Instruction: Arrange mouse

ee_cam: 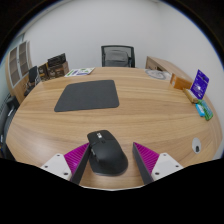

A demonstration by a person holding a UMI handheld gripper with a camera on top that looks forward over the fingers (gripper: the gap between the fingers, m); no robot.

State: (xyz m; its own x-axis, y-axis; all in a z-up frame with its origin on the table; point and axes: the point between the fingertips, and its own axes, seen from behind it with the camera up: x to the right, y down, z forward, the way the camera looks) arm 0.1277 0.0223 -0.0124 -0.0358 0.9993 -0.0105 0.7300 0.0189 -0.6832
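A black computer mouse [105,152] lies on the wooden table [150,110], near its front edge. It stands between the fingers of my gripper [112,158]. The left pink pad [78,155] is at the mouse's left side, and a gap shows between the mouse and the right pink pad [149,157]. The gripper is open. A dark grey mouse mat [87,96] lies flat on the table beyond the mouse, a little to the left, with bare wood between them.
A black office chair [118,55] stands at the table's far side. A wooden box [160,70], a purple box [201,82] and a teal item [204,108] sit along the right edge. A small white object [197,146] lies nearer right. Papers [80,71] lie at the far left.
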